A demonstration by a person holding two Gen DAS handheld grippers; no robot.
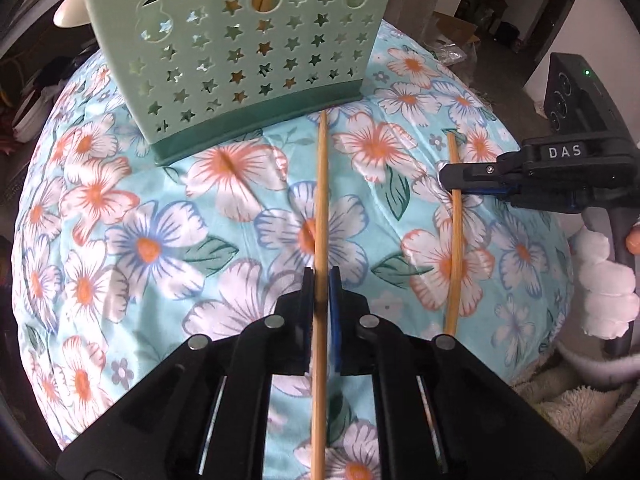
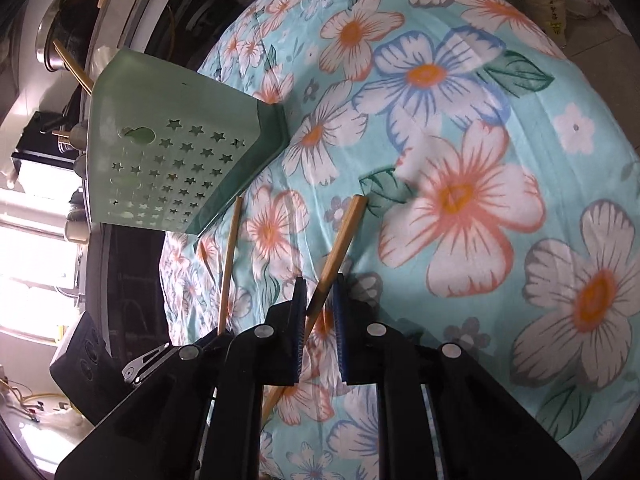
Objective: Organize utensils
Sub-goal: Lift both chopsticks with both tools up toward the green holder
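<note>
Each tool point(image 1: 320, 280) point(image 2: 320, 288) pinches one chopstick point(image 1: 321, 200) point(image 2: 340, 240) near holder point(image 1: 240, 60)

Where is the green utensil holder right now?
In the left wrist view the green utensil holder stands upright on the floral cloth, just beyond the chopstick tips.

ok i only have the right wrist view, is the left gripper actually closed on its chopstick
observer: yes, the left gripper is shut on a chopstick, which runs straight out between its fingers toward the basket.
operator: and where along its stick is the right one gripping
observer: the right gripper comes in from the side and clamps the other chopstick crosswise, closer to its basket-side end than to its middle.
</note>
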